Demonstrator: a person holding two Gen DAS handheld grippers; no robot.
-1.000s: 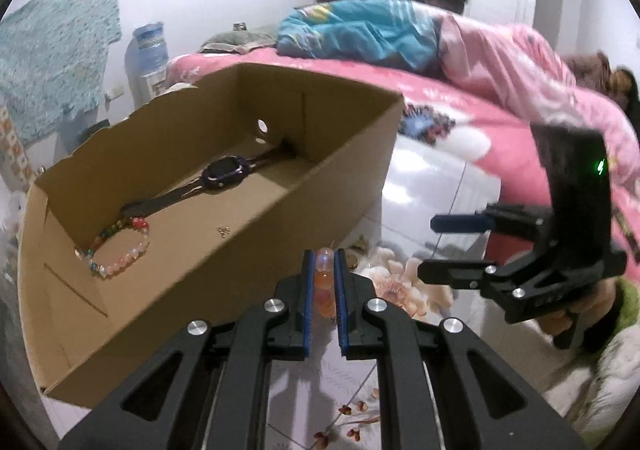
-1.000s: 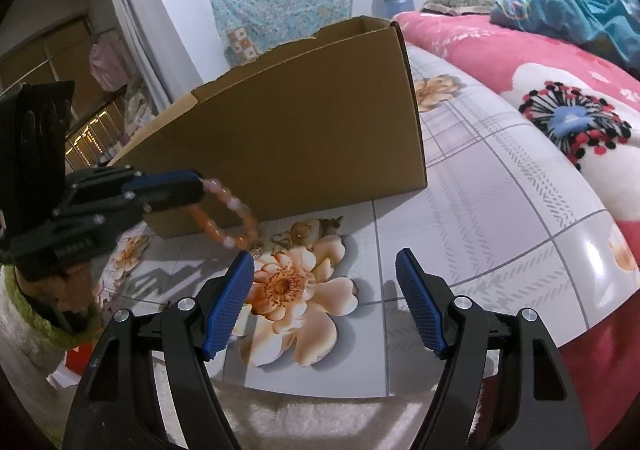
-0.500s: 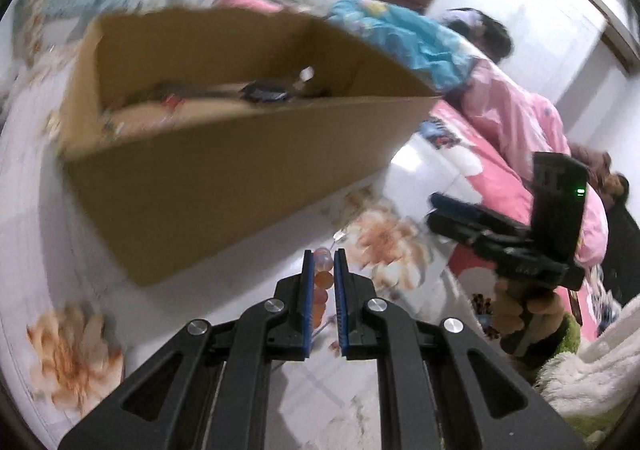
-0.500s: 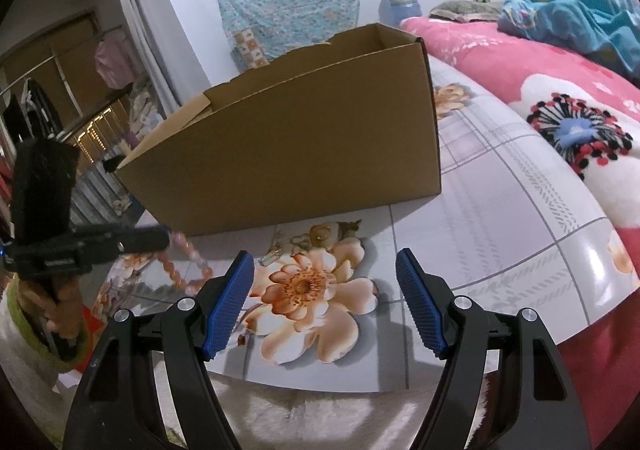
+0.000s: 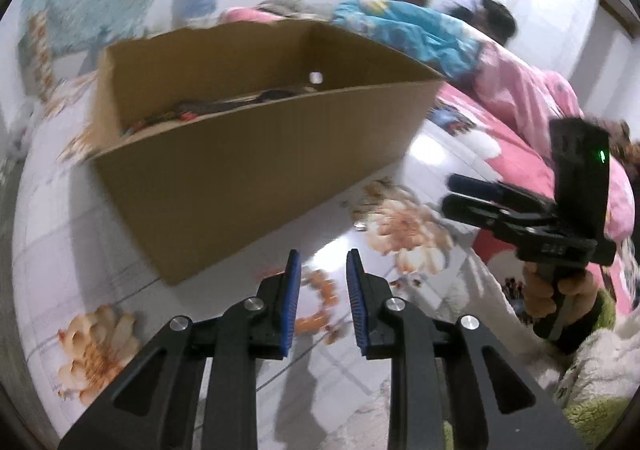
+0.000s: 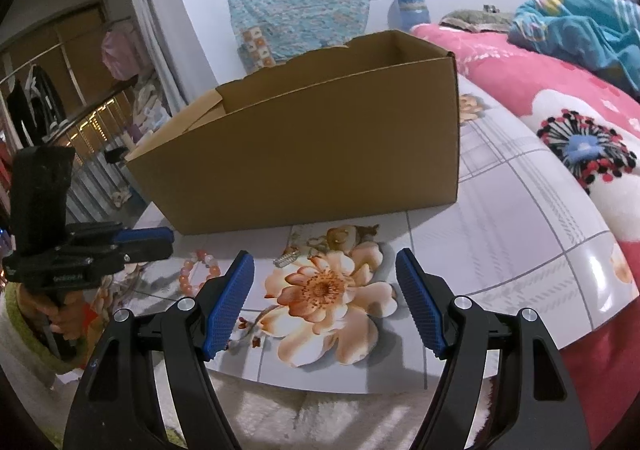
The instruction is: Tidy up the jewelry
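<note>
**— Our** left gripper [image 5: 320, 286] has just been opening its jaws, hasn't it? What's between them?

**—** Yes, the blue pads stand a little apart and press on nothing. The peach bead bracelet [image 6: 200, 270] lies loose on the tiled surface [image 6: 520, 234] just under them, free of the pads.

**—** So why set it outside the box?

**—** We can't say for sure. It lies just in front of the near wall of the cardboard box [image 5: 256, 154], not inside. We'd judge it a slip or a deliberate put-down.

**—** And our right gripper [image 6: 324, 302]?

**—** Wide apart, empty, poised over the orange flower print. Just past it, near the foot of the box, a small silvery clip [image 6: 285, 259] and a gold ring [image 6: 341, 237] rest on the tiles, so we read that hand as waiting its turn for those.

**—** Anything sorted yet?

**—** Inside the box, blurred, we make out a dark watch [image 5: 276, 94] and something beaded beside it. We'd call the task partway done.
</note>
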